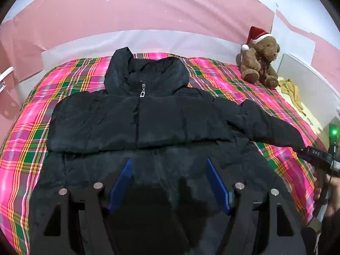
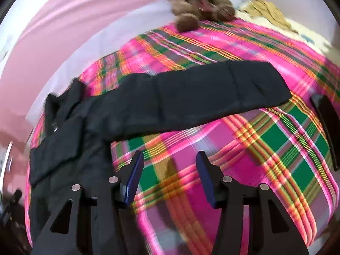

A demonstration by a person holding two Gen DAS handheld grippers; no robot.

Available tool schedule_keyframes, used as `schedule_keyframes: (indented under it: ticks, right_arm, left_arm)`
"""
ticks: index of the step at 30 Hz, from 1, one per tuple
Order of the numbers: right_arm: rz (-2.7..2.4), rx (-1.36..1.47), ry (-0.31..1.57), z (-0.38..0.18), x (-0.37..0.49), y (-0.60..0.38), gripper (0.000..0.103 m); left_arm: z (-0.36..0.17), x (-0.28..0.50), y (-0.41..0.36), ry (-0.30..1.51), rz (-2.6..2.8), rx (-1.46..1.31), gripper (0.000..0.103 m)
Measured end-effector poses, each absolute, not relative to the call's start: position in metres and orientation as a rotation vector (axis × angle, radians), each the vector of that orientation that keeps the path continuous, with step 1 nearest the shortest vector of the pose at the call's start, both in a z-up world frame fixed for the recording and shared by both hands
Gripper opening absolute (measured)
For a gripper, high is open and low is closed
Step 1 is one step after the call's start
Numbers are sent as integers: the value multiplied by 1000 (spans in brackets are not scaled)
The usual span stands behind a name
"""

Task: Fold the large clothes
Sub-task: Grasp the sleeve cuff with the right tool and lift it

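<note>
Left view: zipped jacket (image 1: 136, 123), right view: outstretched sleeve (image 2: 201, 97), both hand-held grippers (image 1: 169, 165) (image 2: 167, 159) agape

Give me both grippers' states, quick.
Left gripper: open, nothing held, over the black jacket.
Right gripper: open, nothing held, over the plaid blanket beside the sleeve.

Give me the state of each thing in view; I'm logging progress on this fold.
Black jacket: flat on the plaid blanket, zipped, one sleeve folded across the chest.
Other sleeve: stretched out sideways, unfolded.
Teddy bear: sitting upright.
Left hand-held gripper: open, empty.
Right hand-held gripper: open, empty.
</note>
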State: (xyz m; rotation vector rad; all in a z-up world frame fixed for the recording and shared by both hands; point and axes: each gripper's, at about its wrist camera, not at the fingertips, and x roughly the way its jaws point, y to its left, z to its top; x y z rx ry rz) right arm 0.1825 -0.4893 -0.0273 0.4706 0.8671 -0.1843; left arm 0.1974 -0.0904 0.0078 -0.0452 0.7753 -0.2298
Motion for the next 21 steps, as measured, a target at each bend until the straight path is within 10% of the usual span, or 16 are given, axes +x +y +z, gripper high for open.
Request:
schedule_keyframes:
  ticks: [18,21]
  right_arm:
    - [-337,786,810,-76,229,-587,53]
    - [-379,751,820,-72,234,-588,33]
  left_arm:
    - [-18,243,-88,825,-202,-52,72]
    - [-12,243,-86,820,-202,-54,72]
